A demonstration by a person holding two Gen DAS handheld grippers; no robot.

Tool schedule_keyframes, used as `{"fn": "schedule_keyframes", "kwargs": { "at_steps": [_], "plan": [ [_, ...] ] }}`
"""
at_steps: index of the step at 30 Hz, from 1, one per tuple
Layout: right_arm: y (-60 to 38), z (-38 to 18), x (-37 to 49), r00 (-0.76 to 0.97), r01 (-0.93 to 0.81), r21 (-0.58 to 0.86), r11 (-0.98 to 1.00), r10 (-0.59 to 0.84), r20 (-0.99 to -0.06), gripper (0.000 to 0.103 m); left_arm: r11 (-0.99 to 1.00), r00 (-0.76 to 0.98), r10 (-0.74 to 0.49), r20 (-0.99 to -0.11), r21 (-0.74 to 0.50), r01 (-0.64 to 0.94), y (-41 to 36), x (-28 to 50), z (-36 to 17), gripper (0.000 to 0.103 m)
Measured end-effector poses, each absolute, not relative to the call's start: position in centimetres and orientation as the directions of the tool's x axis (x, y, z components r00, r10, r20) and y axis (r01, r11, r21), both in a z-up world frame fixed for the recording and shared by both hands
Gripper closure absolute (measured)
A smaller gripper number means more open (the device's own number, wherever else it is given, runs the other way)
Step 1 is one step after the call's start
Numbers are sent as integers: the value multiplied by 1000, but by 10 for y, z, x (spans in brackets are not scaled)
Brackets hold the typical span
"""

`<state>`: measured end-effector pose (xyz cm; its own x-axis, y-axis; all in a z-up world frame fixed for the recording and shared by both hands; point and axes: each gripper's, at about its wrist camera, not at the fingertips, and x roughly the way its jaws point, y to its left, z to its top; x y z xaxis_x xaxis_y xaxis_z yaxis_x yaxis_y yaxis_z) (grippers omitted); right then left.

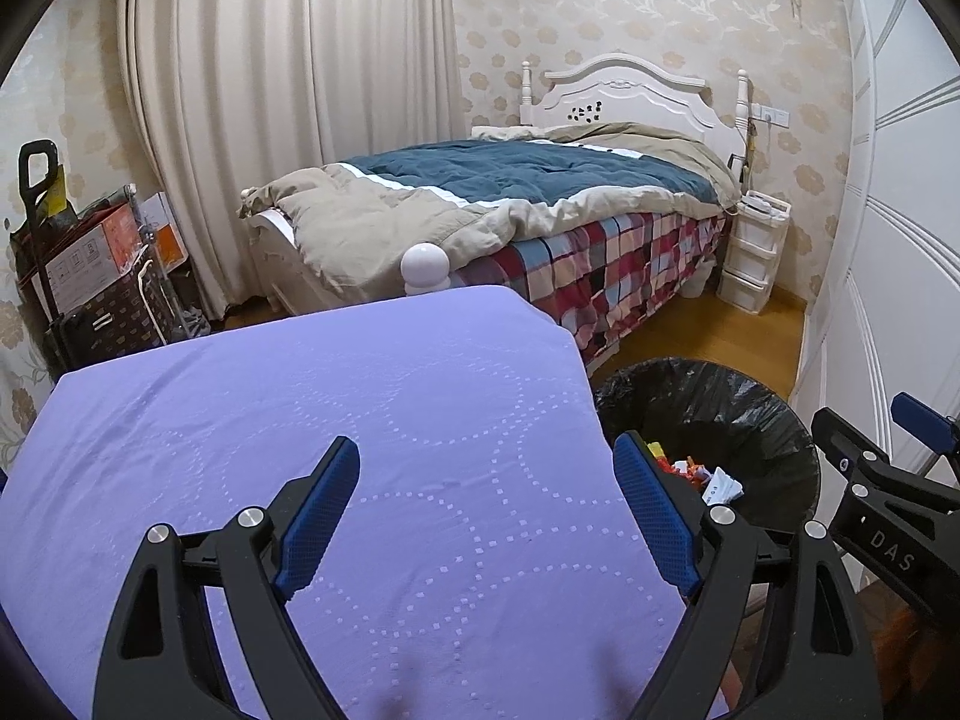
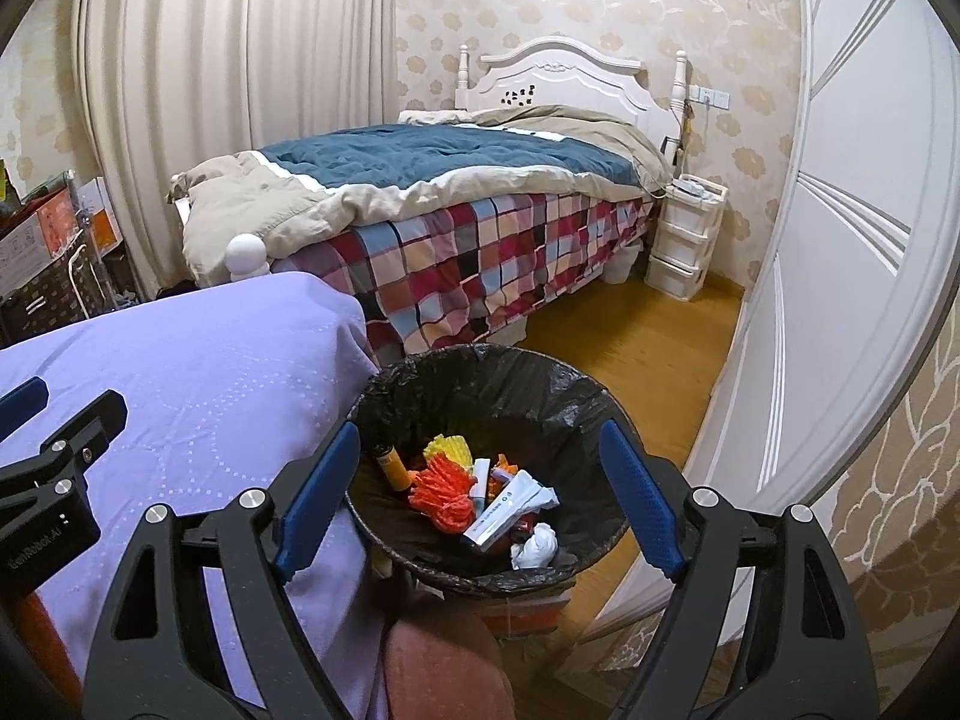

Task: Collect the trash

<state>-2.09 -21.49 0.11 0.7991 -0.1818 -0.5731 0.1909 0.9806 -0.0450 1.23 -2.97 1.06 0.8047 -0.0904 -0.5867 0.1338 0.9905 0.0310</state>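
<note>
We held our left gripper (image 1: 486, 516) open and empty over the purple cloth (image 1: 300, 420), our right gripper (image 2: 480, 498) open and empty above the trash-filled bin (image 2: 480, 372).

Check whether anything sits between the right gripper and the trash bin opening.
Nothing visible does. The right gripper is open and empty above the black-lined trash bin, whose mouth is uncovered, with the orange netting and other trash already inside.

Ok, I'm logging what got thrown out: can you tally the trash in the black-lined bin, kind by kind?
Orange foam net: 1
Yellow foam net: 1
Yellow tube: 1
White carton: 1
Crumpled white tissue: 1
Total: 5 clearly seen; the smaller bits among them are too unclear to count.
</note>
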Motion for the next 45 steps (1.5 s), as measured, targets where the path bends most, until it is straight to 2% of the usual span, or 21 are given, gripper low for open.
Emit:
{"fn": "schedule_keyframes", "kwargs": {
  "at_steps": [45],
  "plan": [
    [-214,2,-20,799,190,-47,981,-182,-574,23,991,803,-90,-589,24,129,-26,10,10,19]
  ]
}}
